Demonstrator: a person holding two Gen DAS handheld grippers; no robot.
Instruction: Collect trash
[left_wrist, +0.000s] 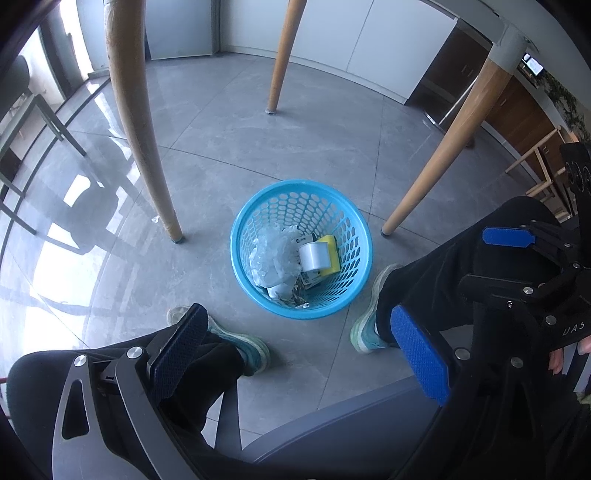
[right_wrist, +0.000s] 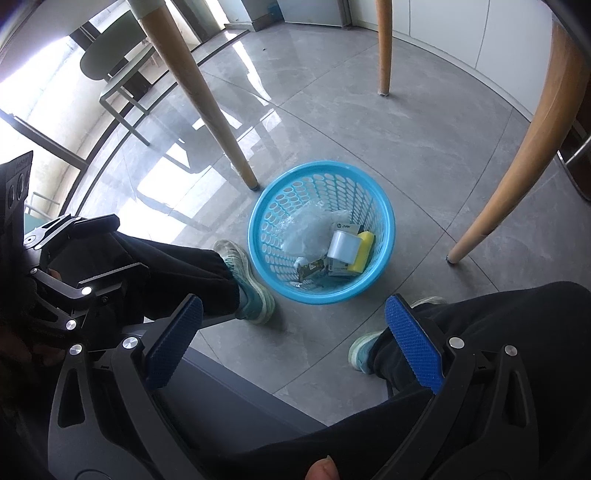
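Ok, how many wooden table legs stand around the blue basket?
3 show: one left of the basket at, one behind it, one to its right. A fourth may be out of frame.

Glossy grey tiled floor (left_wrist: 258, 147); perforated blue plastic basket (left_wrist: 354, 221); smooth wooden legs (left_wrist: 136, 122); crumpled clear film (left_wrist: 271, 258).

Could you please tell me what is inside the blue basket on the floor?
The blue basket holds crumpled clear plastic, a white roll, a yellow sponge and small printed boxes. Whatever lies beneath them is covered.
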